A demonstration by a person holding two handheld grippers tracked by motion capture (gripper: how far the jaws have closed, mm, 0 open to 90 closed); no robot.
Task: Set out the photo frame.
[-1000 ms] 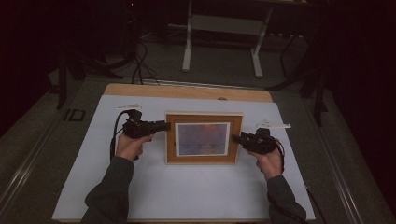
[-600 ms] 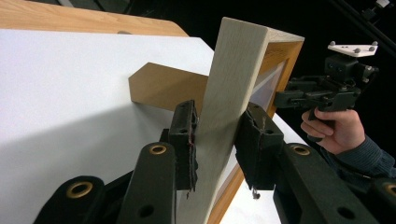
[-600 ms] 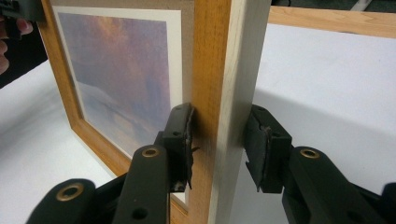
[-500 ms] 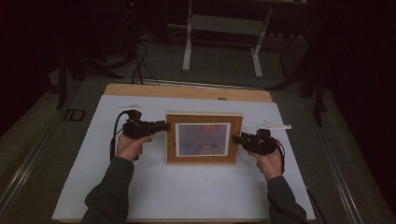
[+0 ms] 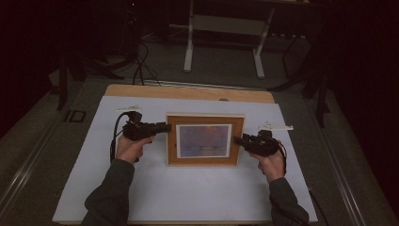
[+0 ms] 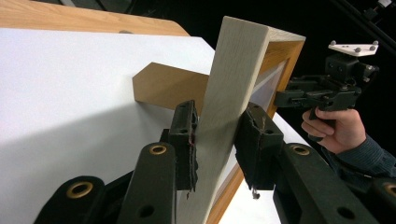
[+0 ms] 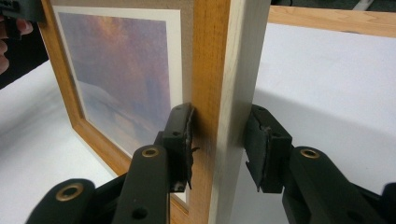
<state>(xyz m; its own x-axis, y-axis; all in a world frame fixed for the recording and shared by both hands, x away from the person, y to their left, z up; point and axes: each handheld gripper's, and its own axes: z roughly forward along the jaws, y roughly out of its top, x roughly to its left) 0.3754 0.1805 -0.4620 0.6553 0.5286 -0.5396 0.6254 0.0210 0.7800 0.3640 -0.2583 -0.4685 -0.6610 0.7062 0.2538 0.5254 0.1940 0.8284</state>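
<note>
Both forearms reach in over the table, each hand wrapped round a gripper handle. The left gripper (image 5: 162, 127) points right, the right gripper (image 5: 239, 140) points left, claws facing each other, each pair of jaws clamped on the frame (image 5: 205, 140) edge between them.
</note>
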